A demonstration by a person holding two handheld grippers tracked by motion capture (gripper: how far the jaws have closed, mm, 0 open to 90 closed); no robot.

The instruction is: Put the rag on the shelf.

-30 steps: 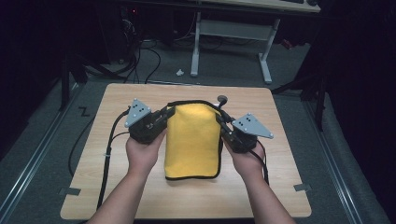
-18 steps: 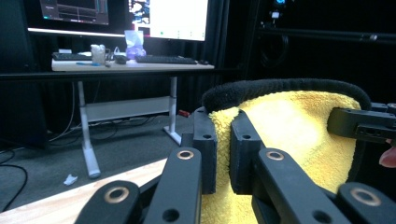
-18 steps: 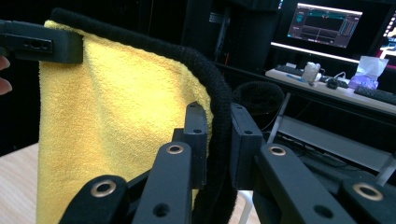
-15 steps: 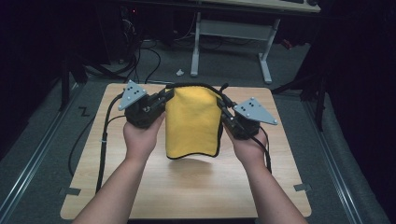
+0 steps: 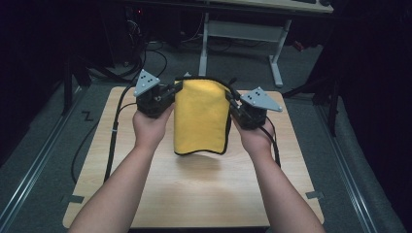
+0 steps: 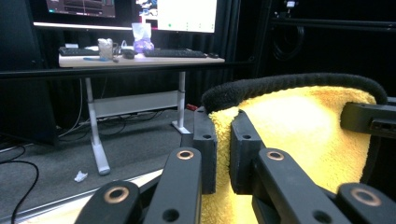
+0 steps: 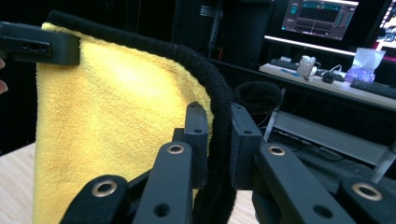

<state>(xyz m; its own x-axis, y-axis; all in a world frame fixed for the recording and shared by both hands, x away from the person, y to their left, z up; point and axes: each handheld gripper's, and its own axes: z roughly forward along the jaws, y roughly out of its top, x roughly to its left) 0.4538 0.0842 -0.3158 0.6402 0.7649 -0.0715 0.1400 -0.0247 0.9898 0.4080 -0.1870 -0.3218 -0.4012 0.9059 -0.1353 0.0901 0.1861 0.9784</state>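
Observation:
A yellow cloth with a black trim hangs folded above the wooden table, held up by its two top corners. My left gripper is shut on the cloth's top left corner. My right gripper is shut on the top right corner. In the left gripper view the yellow cloth is pinched between the two black jaws of my left gripper, with its black edge arching across to the other gripper. In the right gripper view my right gripper clamps the black trim of the cloth.
A desk with monitors, a keyboard and small items stands beyond the table. Its white legs rise from the grey floor. Black cables trail from the grippers over the table's left side.
Both grippers have risen and moved away from the person, lifting the cloth off the table. It now hangs free instead of lying flat.

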